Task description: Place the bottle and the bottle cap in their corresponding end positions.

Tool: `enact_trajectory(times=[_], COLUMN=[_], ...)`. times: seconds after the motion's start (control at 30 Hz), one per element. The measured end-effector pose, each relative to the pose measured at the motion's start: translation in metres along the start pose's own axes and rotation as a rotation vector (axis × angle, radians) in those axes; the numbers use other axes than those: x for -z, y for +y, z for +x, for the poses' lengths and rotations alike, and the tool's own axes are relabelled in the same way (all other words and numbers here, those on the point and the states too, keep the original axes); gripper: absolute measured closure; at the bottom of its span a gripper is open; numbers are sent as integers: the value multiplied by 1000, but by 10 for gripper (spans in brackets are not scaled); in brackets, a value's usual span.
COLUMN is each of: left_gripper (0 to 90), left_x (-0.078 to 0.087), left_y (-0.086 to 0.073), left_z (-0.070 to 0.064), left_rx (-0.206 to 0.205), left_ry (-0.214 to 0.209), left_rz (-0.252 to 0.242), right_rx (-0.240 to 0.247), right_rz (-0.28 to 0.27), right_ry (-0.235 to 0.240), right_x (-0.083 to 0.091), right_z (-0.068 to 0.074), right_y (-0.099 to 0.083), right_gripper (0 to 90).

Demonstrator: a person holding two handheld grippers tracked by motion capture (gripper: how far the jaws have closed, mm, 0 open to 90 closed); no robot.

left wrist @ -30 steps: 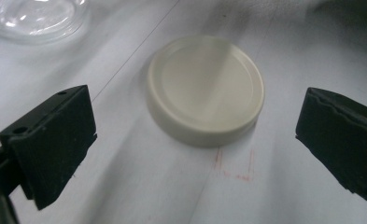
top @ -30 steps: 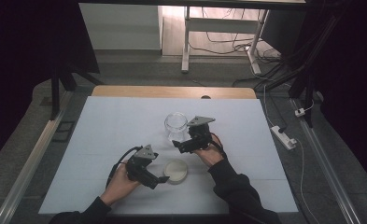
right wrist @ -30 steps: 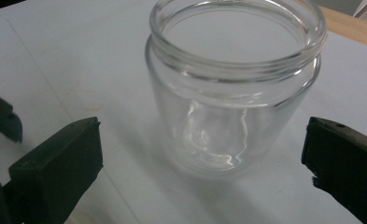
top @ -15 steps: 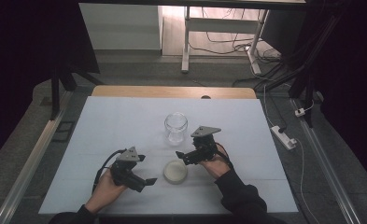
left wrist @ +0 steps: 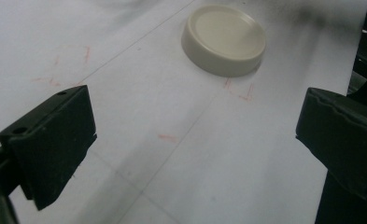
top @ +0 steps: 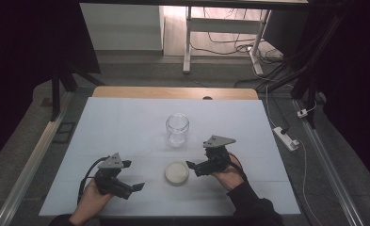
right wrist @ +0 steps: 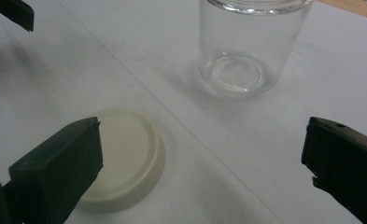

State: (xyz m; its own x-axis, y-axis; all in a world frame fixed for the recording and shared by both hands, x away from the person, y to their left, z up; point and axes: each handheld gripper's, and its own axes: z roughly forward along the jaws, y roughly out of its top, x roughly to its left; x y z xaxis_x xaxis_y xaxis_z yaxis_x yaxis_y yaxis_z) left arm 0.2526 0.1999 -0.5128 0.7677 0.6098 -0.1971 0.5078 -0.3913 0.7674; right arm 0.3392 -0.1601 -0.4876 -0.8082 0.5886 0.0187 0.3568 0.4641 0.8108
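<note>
Near the front middle of the table: a round cream lid [top: 177, 172], lying flat on a white table cover [top: 126, 127], shallow, with a raised rim and a smooth, matte, plastic-looking face. Probably light and stiff, with a low rounded side wall that could slip between hard jaws; best pinched across its width at the rim, jaws lowered close to the cover. Seen closer in the left gripper view [left wrist: 224, 39], with faint red pen marks on the cover beside it.

Behind the lid, toward the far side and apart from it: a clear glass jar [top: 177, 128], upright, open-mouthed, empty. Thick base, straight smooth walls, visible at close range in the right gripper view [right wrist: 251, 46]. Likely heavier than the lid, rigid, slick and breakable; safest held around the body below the mouth.

Just to the right of the lid: the right gripper [top: 192, 167], held in a hand, black jaws spread wide with nothing between them. In its own view, one jaw overlapping the lid's edge [right wrist: 125, 154]; touching or just above, cannot tell.

To the left of the lid and well apart from it: the left gripper [top: 134, 188], also hand-held, jaws wide apart and empty, a bare stretch of cover between them.

Beneath the cover, a strip of pale wooden tabletop [top: 173, 92] at the far edge; beyond it, dark floor and cables.
</note>
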Motion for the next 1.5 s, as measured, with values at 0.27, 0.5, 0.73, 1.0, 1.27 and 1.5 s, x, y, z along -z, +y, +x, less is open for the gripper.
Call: enact_trajectory(times=[0.27, 0.5, 0.73, 1.0, 1.27, 1.5], left_gripper=[0, 0, 0, 0, 0, 0], left_x=[17, 34, 49, 65, 76, 81], left_y=[-15, -29, -42, -54, -65, -72], left_z=[2, 4, 6, 8, 10, 10], left_rx=[36, 73, 101, 138, 161, 181], left_ry=[27, 57, 98, 151, 202, 235], left_rz=[-17, -41, -46, -59, -49, -32], right_rx=[-35, -41, -56, -104, -135, -177], right_rz=[7, 5, 14, 8, 30, 36], right_ry=[-17, -50, -84, -138, -186, -226], right_x=[21, 39, 56, 81, 103, 122], right_z=[-1, 1, 0, -2, -1, -1], right_y=[-20, -33, -47, -65, -83, -98], right_gripper=[0, 0, 0, 0, 0, 0])
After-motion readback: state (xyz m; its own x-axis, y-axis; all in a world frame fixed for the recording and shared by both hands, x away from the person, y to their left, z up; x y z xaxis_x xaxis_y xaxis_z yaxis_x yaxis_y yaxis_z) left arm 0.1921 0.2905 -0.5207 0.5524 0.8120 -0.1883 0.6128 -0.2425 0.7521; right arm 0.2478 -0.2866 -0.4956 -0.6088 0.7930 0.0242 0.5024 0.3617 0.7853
